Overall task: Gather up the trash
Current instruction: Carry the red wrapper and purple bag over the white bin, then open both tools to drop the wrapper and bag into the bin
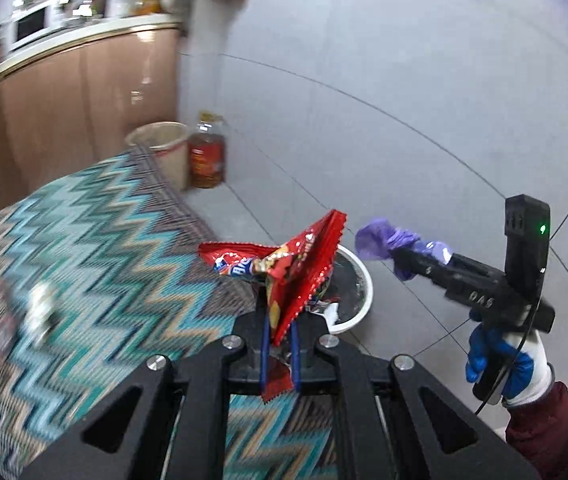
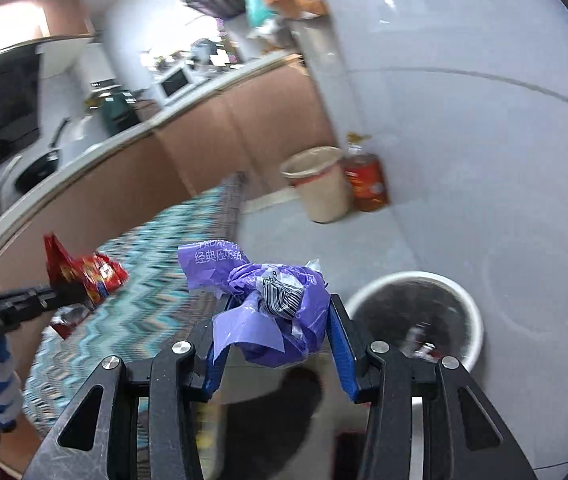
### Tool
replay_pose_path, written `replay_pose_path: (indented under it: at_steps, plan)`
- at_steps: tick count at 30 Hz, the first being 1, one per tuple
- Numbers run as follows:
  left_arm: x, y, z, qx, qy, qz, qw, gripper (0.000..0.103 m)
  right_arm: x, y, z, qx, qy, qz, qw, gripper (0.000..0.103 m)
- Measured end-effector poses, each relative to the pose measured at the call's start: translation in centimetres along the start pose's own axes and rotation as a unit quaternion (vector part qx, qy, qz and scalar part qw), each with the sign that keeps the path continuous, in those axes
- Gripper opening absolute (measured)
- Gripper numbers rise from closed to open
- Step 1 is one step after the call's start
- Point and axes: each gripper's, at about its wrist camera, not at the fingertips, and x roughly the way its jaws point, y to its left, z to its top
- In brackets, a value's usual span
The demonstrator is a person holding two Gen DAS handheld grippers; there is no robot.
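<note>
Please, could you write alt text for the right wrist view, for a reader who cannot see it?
The right tool is closed on a crumpled purple plastic wrapper, held near a round white bin with a dark liner on the grey tiled floor. At left, the left tool grips a red snack wrapper above a zigzag-patterned cloth.

A home kitchen is shown: at upper left a counter (image 2: 132, 132) is seen, on which a microwave (image 2: 174, 82) and pan (image 2: 40, 168) are set.

Grey tiled floor (image 1: 403, 100), zigzag tablecloth (image 1: 96, 240), brown counter (image 2: 220, 136) with white top.
</note>
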Motion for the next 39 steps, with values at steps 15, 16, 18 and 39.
replay_pose_path:
  at_steps: [15, 16, 18, 39]
  plan:
    - [19.8, -6.3, 5.9, 0.047, 0.098, -0.019, 0.9939, 0.013, 7.2, -9.7, 0.9, 0.026, 0.060, -0.106, 0.992, 0.046]
    - [20.5, -6.3, 6.1, 0.043, 0.101, -0.019, 0.9938, 0.015, 7.4, -9.9, 0.7, 0.026, 0.063, -0.109, 0.992, 0.049]
    - [21.9, -6.3, 6.4, 0.034, 0.110, -0.020, 0.9932, 0.023, 7.8, -10.3, 0.5, 0.029, 0.069, -0.117, 0.990, 0.054]
    - [15.5, -3.4, 5.7, -0.003, 0.073, -0.007, 0.9973, 0.038, 3.3, -7.7, 1.2, 0.038, 0.037, -0.128, 0.990, 0.058]
